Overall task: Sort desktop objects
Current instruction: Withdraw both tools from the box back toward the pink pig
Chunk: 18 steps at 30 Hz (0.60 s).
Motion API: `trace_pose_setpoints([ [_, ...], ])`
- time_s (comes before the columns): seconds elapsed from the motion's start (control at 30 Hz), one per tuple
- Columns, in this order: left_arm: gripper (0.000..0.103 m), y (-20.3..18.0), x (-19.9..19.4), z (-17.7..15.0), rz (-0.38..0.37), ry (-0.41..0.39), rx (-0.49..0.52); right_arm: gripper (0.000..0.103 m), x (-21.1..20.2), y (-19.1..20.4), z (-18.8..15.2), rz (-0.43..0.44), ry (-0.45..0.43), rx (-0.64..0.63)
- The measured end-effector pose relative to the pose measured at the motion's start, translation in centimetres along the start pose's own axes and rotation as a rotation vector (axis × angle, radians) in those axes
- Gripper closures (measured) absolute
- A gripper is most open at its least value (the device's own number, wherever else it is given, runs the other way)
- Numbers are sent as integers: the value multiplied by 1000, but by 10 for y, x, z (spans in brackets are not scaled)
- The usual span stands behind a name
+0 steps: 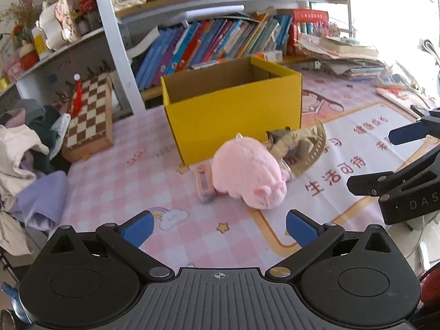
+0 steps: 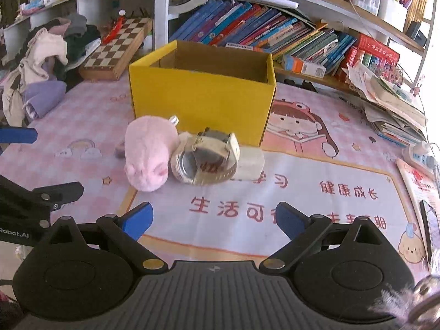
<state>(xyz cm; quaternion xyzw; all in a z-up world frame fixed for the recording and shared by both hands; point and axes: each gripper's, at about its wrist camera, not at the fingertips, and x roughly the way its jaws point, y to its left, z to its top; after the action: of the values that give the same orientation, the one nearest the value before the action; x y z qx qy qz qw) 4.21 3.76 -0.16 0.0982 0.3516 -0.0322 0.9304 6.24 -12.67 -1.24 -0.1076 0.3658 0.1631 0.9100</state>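
An open yellow cardboard box (image 1: 233,112) (image 2: 203,93) stands on the desk, and its inside looks empty. In front of it lies a pink plush toy (image 1: 247,173) (image 2: 150,151). Beside the toy are a beige watch-like band (image 2: 217,156) (image 1: 297,145), a round metal-lidded jar (image 2: 187,166) and a white block (image 2: 251,163). A small pink gadget (image 1: 204,184) lies left of the plush. My left gripper (image 1: 220,227) is open, just short of the plush. My right gripper (image 2: 214,217) is open, short of the band and jar. Both hold nothing.
A pink printed mat (image 2: 302,198) covers the desk. A chessboard (image 1: 90,110) leans at the back left beside a pile of clothes (image 1: 24,159). Shelves of books (image 2: 264,33) run behind the box. Stacked papers (image 2: 393,107) sit at the right.
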Motion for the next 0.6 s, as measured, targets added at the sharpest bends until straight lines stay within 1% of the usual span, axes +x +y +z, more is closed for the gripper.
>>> trace_pose_setpoints([
  [0.17, 0, -6, 5, -8, -11, 34, 4, 6, 9, 4, -9, 8, 65, -12],
  [0.27, 0, -9, 5, -10, -16, 45, 10, 6, 8, 5, -12, 9, 70, -18],
  [0.6, 0, -11, 1, -12, -21, 35, -8, 6, 4, 0, -20, -22, 83, 10],
])
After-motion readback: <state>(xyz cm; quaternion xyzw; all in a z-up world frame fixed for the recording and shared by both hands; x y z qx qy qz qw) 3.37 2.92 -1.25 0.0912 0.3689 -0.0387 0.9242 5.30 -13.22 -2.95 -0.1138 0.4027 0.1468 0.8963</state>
